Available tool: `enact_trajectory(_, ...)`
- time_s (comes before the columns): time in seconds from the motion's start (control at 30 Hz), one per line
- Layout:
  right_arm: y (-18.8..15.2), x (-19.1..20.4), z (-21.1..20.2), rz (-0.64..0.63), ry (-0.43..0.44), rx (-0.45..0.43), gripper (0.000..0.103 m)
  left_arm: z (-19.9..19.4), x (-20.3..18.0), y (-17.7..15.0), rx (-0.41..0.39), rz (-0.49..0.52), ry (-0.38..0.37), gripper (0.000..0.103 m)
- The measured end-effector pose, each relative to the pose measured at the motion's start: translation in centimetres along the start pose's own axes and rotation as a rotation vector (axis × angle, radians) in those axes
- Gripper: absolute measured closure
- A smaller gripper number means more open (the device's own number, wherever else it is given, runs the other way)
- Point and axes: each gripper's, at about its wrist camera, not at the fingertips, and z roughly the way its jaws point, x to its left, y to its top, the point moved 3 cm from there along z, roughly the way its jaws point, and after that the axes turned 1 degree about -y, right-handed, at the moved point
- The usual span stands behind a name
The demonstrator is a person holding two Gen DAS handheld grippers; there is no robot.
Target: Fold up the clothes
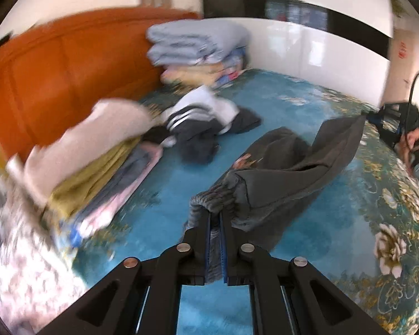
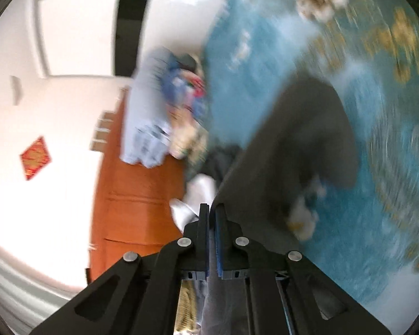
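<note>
A dark grey garment hangs stretched above the blue flowered bedspread. My left gripper is shut on its ribbed hem at one end. The right gripper shows far right in the left wrist view, holding the other end. In the blurred, tilted right wrist view my right gripper is shut on the same grey garment, which spreads away over the bedspread.
A stack of folded clothes lies at left by the orange headboard. A striped dark-and-white garment lies crumpled mid-bed. Folded blankets are piled at the back. A person's hand is at far right.
</note>
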Motion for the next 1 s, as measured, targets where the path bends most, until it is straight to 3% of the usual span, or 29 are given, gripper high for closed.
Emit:
enact_trajectory(0.1, 3.6, 3.4, -5.3, -0.092, 0.019, -0.084, 0.100, 0.3, -3.3, 4.0, -0.070, 0.065, -0.048, 0.096)
enact_trajectory(0.23, 6.7, 8.7, -14.0, -0.231, 0.065, -0.241, 0.100, -1.2, -7.0, 9.9, -0.244, 0.178, -0.038, 0.096)
enact_trajectory(0.33, 5.8, 12.2, -20.9, -0.382, 0.102, -0.372, 0.100, -3.1, -8.1, 11.7, -0.359, 0.240, -0.032, 0.096)
enact_trajectory(0.43, 2.7, 11.6, -25.7, -0.445, 0.063, -0.415, 0.100, -3.2, -8.0, 9.9, -0.384, 0.307, -0.018, 0.095)
enact_trajectory(0.53, -1.7, 5.7, -26.6, -0.399, -0.075, -0.331, 0.100, -0.4, -6.8, 4.9, -0.259, 0.354, 0.014, 0.095)
enact_trajectory(0.63, -7.2, -4.9, -23.8, -0.192, -0.290, -0.100, 0.100, 2.7, -5.1, 0.0, -0.089, 0.336, 0.035, 0.095)
enact_trajectory(0.73, -11.7, -13.0, -22.1, 0.038, -0.363, 0.017, 0.100, 3.5, -3.9, -3.3, 0.013, 0.264, 0.016, 0.095)
enact_trajectory(0.87, -14.5, -17.9, -20.3, 0.160, -0.444, 0.101, 0.100, 3.9, -2.5, -6.8, 0.124, 0.179, -0.014, 0.095)
enact_trajectory(1.0, -15.5, -19.1, -19.0, 0.144, -0.494, 0.147, 0.099, 4.1, -2.1, -7.6, 0.170, 0.138, -0.014, 0.094)
